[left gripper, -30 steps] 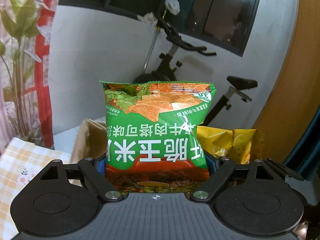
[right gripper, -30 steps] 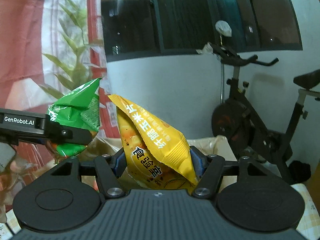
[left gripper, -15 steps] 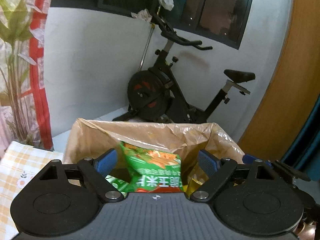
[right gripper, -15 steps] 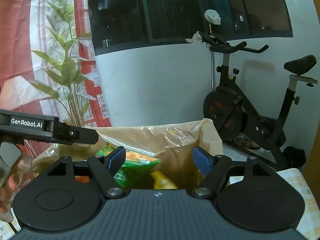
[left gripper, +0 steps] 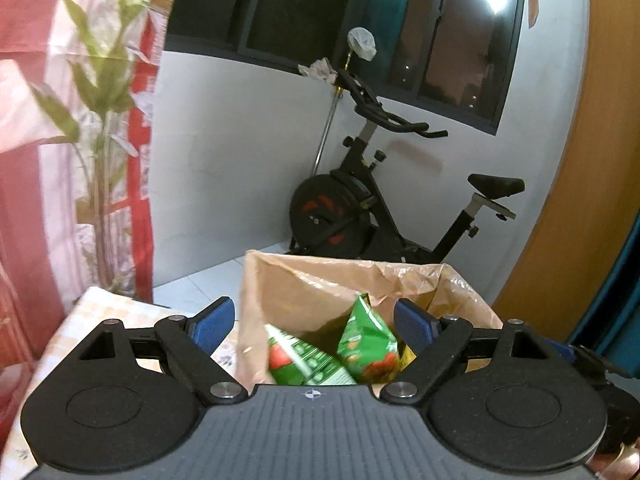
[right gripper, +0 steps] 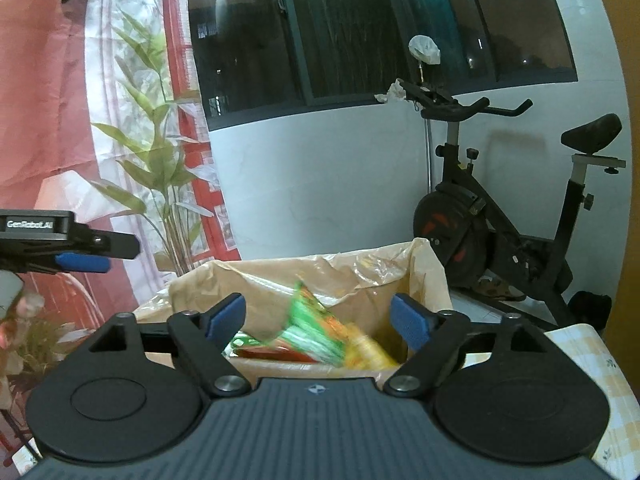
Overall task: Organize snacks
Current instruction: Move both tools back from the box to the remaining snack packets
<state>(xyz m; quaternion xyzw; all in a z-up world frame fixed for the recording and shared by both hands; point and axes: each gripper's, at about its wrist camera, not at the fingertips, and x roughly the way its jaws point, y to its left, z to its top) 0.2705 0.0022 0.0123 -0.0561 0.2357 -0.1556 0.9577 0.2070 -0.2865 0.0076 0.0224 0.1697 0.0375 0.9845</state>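
Both grippers, left gripper (left gripper: 312,320) and right gripper (right gripper: 319,318), are hovering with jaws spread empty, while light, crinkly green foil snack bags (left gripper: 366,340) are lying beyond them inside the plastic-lined brown cardboard box (left gripper: 256,288), likely best pinched at sealed edges.

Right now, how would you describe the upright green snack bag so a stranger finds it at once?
Find the black exercise bike by the white wall; before it stands a plastic-lined brown cardboard box. Inside, the upright green snack bag stands on end, whereas its green neighbour leans over.
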